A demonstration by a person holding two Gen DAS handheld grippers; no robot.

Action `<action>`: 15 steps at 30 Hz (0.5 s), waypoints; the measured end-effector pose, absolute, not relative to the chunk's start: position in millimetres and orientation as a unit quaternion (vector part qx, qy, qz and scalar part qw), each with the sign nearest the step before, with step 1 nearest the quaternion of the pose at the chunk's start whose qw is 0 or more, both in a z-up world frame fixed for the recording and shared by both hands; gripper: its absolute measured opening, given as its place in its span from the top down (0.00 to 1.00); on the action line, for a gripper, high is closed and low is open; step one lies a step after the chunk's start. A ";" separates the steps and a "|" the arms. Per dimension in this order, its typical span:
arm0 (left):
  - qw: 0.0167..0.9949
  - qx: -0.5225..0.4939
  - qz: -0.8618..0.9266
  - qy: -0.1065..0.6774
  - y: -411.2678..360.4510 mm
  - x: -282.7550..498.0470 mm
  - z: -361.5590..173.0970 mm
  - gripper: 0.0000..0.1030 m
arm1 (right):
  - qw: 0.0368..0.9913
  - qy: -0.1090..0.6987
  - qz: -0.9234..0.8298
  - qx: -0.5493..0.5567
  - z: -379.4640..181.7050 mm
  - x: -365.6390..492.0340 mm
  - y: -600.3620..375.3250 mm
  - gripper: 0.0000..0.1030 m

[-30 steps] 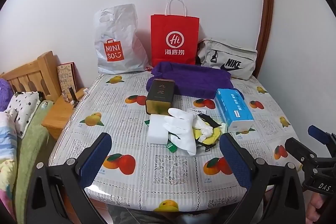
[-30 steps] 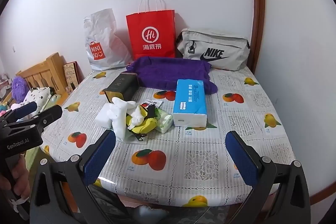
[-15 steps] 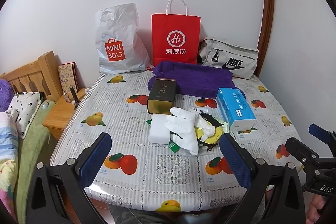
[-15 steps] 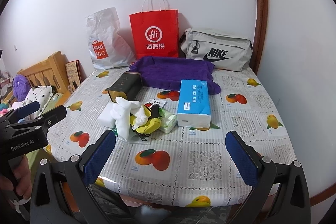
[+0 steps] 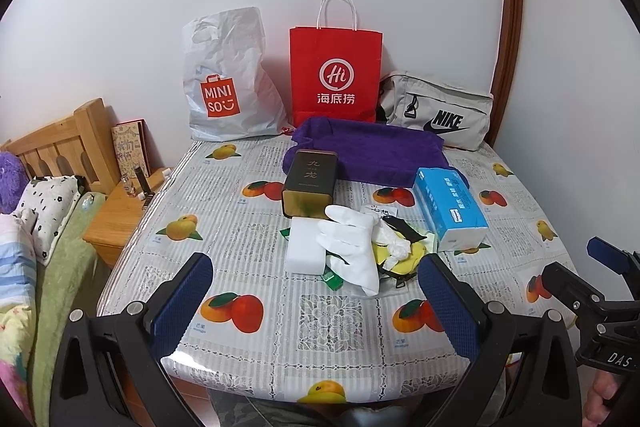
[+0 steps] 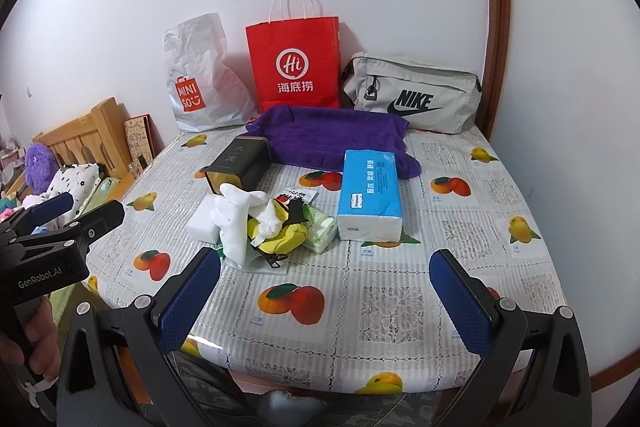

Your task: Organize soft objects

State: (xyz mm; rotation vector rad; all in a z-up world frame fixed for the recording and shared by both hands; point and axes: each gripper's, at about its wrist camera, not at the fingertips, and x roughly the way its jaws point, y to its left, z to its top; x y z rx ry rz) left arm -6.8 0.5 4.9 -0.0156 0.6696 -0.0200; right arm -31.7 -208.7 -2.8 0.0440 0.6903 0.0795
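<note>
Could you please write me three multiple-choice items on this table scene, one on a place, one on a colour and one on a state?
1. Where does the purple towel lie?
A. Before the red bag
B. On the tissue pack
C. Under the white glove

2. What colour is the tissue pack's top?
A. Green
B. Blue
C. Red

3. How do the two grippers stand?
A. Both shut on the glove
B. Left shut, right open
C. Both open and holding nothing

Answers:
1. A: the towel is spread at the table's far side, just in front of the red bag.
2. B: its printed top is light blue above a white end.
3. C: the left gripper and the right gripper each show their pads wide apart, short of the pile.
</note>
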 end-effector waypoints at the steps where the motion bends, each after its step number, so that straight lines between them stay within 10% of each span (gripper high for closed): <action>1: 0.944 -0.007 -0.009 0.329 0.2 -5.9 4.7 0.00 | 0.940 0.338 0.039 0.021 -3.0 -31.7 -208.4 0.00; 15: 0.945 -0.004 -0.007 0.328 -1.9 -6.0 4.3 0.00 | 0.940 0.339 0.038 0.022 -3.0 -31.2 -208.5 0.00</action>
